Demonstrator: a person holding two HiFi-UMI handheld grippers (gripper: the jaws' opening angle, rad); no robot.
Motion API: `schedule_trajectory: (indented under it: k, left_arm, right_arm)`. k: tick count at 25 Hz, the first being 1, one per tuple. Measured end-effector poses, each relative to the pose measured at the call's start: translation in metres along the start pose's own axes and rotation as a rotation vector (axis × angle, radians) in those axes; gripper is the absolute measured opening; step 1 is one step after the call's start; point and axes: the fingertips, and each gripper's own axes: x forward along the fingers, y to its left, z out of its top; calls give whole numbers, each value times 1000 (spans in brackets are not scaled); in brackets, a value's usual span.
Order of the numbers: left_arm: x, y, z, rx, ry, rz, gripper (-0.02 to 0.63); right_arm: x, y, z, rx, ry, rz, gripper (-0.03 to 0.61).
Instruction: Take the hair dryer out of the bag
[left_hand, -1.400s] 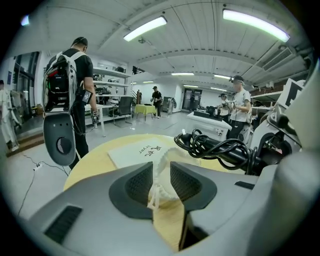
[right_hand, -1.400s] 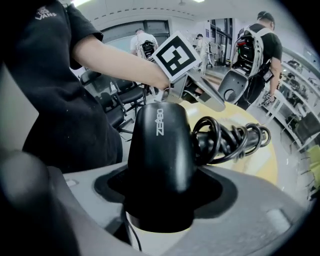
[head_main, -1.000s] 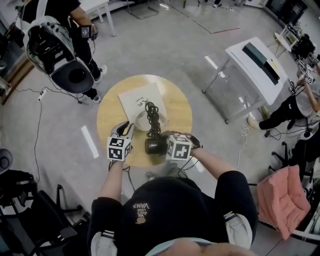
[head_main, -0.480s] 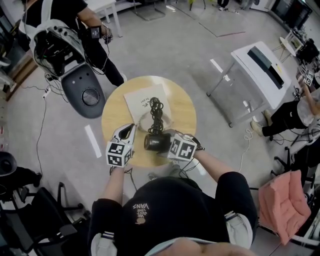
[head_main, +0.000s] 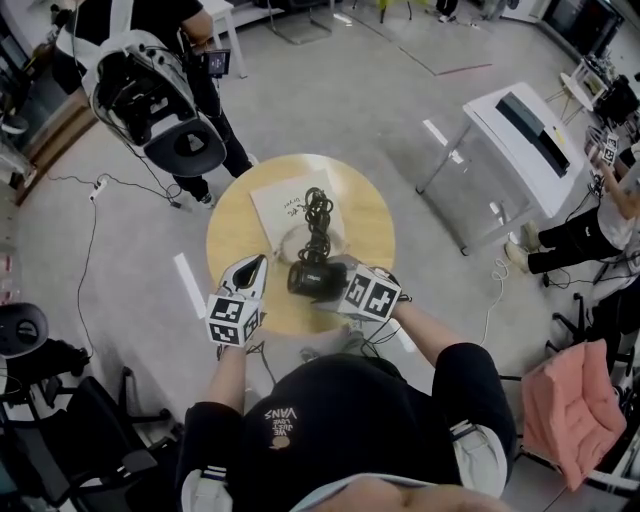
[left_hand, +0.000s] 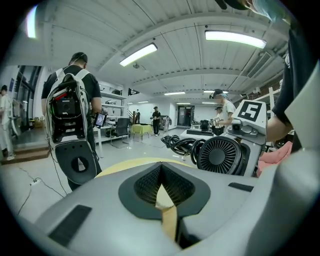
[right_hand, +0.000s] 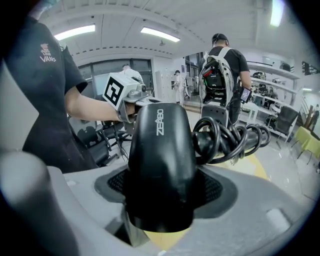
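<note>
- Right tongs (head_main: 335, 275) (right_hand: 160, 200) are standing wide, pinching the black dryer (head_main: 308, 280) (right_hand: 160, 165) by its barrel; the dryer is filling the gap between the jaws
- The dryer is hanging clear of the bag (head_main: 285, 205), over the near part of the round counter (head_main: 230, 240); its coiled cord (head_main: 318, 215) (right_hand: 230, 137) is reaching out above the bag
- The white bag is lying flat on the counter
- Left tongs (head_main: 252, 270) (left_hand: 165, 200) are pressed together, gripping nothing, hovering just left of the dryer
- A person wearing a backpack rig (head_main: 150, 90) is standing beyond the counter
</note>
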Motion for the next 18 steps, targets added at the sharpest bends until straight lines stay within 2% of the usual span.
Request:
schedule_trajectory:
  k: [8,18]
  left_arm:
    - [-14,-5,6,-7,-28,12,12]
    - [-20,-14,9,-20,-52,14,12]
  right_arm:
    - [-3,-3,15,43,-85,-14,350]
    - [-16,-17,33,112,-208,-81,350]
